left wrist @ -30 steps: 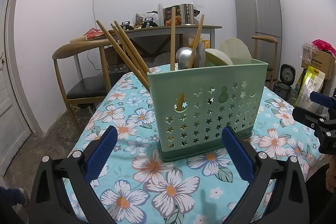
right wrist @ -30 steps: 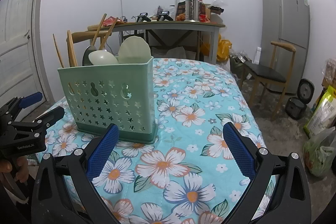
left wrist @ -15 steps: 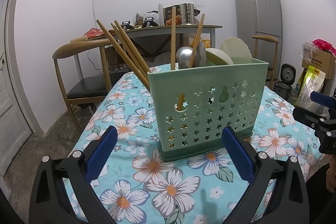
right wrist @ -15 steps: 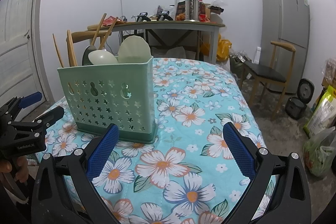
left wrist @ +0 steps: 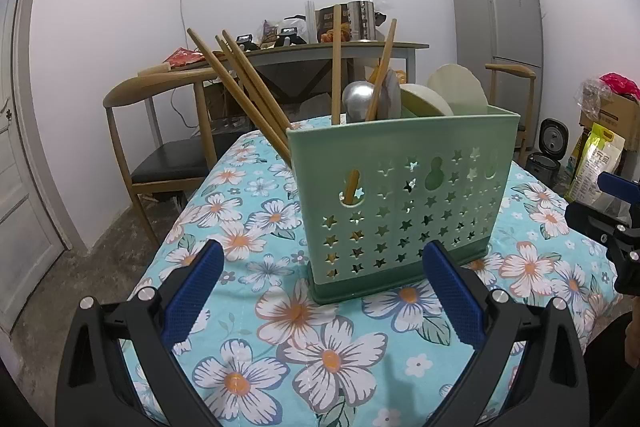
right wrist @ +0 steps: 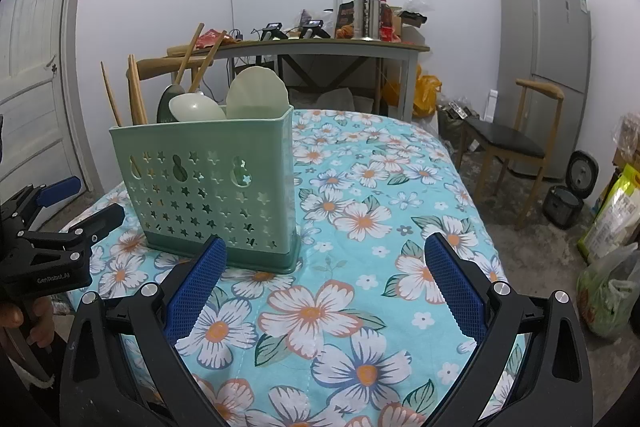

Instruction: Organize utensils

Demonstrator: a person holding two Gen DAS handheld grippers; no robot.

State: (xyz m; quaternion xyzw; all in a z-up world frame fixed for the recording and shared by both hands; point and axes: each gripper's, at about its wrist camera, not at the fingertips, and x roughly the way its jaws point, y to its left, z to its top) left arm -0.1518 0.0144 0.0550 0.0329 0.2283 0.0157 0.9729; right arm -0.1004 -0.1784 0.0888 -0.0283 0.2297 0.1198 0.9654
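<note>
A green perforated utensil caddy [left wrist: 404, 203] [right wrist: 212, 187] stands upright on the flowered tablecloth [left wrist: 312, 339] [right wrist: 360, 251]. Wooden chopsticks [left wrist: 240, 91] [right wrist: 134, 99] lean out of its one end, and a metal ladle [left wrist: 357, 101] and pale green spoons [left wrist: 456, 87] [right wrist: 256, 95] poke out of the other compartments. My left gripper [left wrist: 322, 291] hovers open just in front of the caddy, nothing between its fingers. Open and empty too, my right gripper [right wrist: 324, 287] sits to the caddy's right over bare cloth. Each gripper shows at the edge of the other's view.
A wooden chair [left wrist: 160, 131] stands behind the table on the left, another chair [right wrist: 512, 143] on the right. A cluttered side table [right wrist: 320, 45] lines the back wall beside a fridge [right wrist: 544, 67]. Bags [right wrist: 612, 227] and a rice cooker [right wrist: 572, 187] sit on the floor.
</note>
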